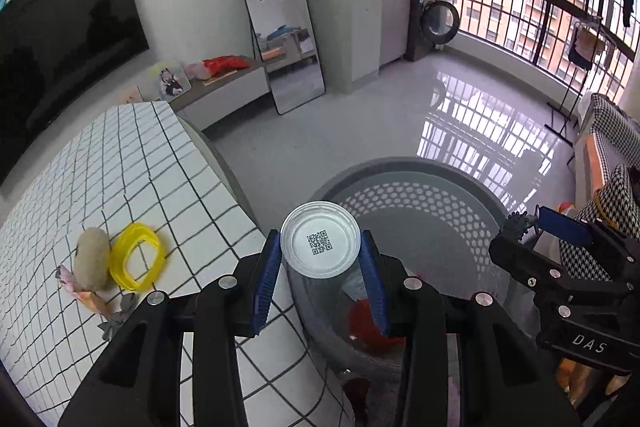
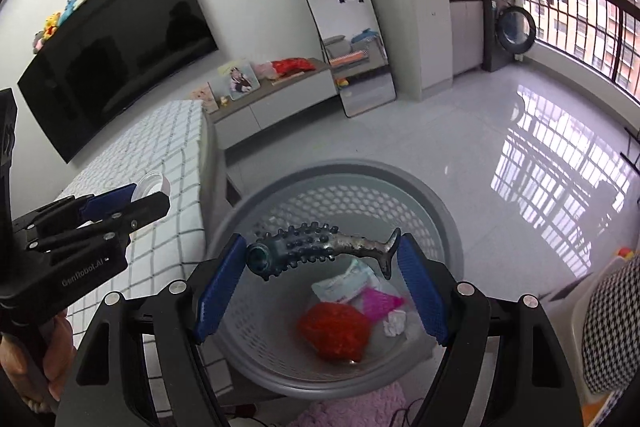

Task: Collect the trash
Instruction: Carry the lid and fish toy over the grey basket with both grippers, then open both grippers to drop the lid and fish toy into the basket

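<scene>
My left gripper (image 1: 321, 258) is shut on a clear plastic cup (image 1: 321, 243) with a QR code on its bottom, held over the near rim of a grey perforated basket (image 1: 420, 195). My right gripper (image 2: 322, 265) is shut on a dark knobbly fish-shaped toy (image 2: 320, 241), gripped end to end above the same basket (image 2: 336, 195). In the basket lie a red net (image 2: 334, 333), a pink wrapper (image 2: 378, 301) and white wrappers (image 2: 344, 283). The left gripper (image 2: 148, 197) with the cup (image 2: 150, 185) also shows at the left of the right wrist view.
A table with a white checked cloth (image 1: 132, 163) stands left of the basket, carrying a potato (image 1: 93, 259), a yellow ring (image 1: 136, 257) and crumpled wrappers (image 1: 96, 301). A low cabinet (image 1: 224, 95), mirror (image 1: 280, 11) and glossy floor lie beyond. A houndstooth seat (image 2: 616, 327) is at the right.
</scene>
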